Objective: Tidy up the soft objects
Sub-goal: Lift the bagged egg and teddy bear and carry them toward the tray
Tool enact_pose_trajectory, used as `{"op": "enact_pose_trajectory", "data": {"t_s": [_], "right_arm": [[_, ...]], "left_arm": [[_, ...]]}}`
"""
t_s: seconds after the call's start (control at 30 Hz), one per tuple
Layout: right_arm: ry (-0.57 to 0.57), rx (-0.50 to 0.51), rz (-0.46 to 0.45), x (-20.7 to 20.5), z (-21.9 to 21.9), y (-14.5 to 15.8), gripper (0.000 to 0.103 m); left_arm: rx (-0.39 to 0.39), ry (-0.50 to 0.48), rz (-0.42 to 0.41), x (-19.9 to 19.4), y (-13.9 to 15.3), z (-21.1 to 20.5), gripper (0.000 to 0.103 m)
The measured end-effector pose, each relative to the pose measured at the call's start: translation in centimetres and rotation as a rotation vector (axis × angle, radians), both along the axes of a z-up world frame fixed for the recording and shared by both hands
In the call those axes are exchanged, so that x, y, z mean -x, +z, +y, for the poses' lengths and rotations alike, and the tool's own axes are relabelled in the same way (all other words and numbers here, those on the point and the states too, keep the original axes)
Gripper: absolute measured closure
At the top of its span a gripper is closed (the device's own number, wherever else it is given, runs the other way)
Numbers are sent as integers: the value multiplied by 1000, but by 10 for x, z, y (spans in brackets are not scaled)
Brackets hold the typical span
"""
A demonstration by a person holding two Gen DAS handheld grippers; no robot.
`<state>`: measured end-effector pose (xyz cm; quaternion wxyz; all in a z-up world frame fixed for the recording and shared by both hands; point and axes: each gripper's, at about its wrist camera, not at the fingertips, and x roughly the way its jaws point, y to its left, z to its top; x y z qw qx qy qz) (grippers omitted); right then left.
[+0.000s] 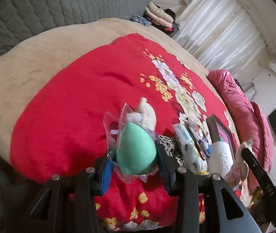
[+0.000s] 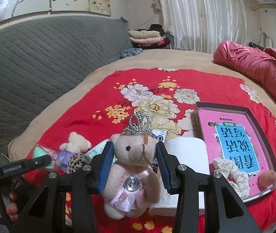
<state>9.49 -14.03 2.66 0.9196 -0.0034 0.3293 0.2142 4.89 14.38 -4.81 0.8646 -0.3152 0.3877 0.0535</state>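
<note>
Left gripper (image 1: 136, 167): fingers part-closed, pads pressing both sides of a green egg-shaped plush (image 1: 137, 149) in a clear plastic bag; held up clear of the bed.
Right gripper (image 2: 135, 165): blue-padded fingers (image 2: 105, 167) clamped on the head of a beige teddy bear (image 2: 134, 169); body hangs below the pads.
Teddy bear, detail: silver tiara (image 2: 138, 125) on top, pink satin dress, round clear gem on the chest.
Green plush, seen from the right wrist view: at far left, behind the left gripper's black finger marked "GenRobot.AI".
Small white bear (image 2: 75, 142): lies on the blanket left of the held bear, purple bow at its neck, touching a leopard-print piece (image 2: 75, 162).
White roll (image 2: 186, 151): just behind and right of the held bear, partly hidden by the right finger.
Shallow box (image 2: 254, 114): right of the roll; holds a pink book with a blue panel (image 2: 236, 145).
Floral scrunchie (image 2: 233, 174): on the book's near end.
Small peach-coloured item (image 2: 267, 177): box's near right corner; cannot tell what it is.
Packets (image 1: 190, 147): white and blue wrappers, between leopard piece and roll.
Blanket (image 2: 91, 104): red, white and yellow flowers, spread on the bed over a tan cover (image 1: 31, 68).
Beyond: grey quilted headboard (image 2: 31, 58), rolled red quilt (image 2: 258, 66), folded clothes (image 2: 147, 37), white curtain (image 2: 205, 15).
</note>
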Motion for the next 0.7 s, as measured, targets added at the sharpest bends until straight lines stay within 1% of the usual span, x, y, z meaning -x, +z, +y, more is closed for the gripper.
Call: {"op": "enact_pose_trajectory", "data": {"t_s": [0.17, 0.37, 0.47, 0.7], "right_arm": [[-12, -11, -9, 2, -5, 4, 57], [-21, -28, -21, 5, -10, 8, 57], [-25, -44, -19, 7, -12, 10, 57], [-42, -68, -63, 20, -20, 21, 57]], "left_arm": [[-20, -23, -41, 2, 8, -6, 61], [-93, -77, -98, 6, 26, -26, 61], [-142, -101, -125, 10, 35, -38, 61], [-241, -187, -166, 16, 50, -75, 61]]}}
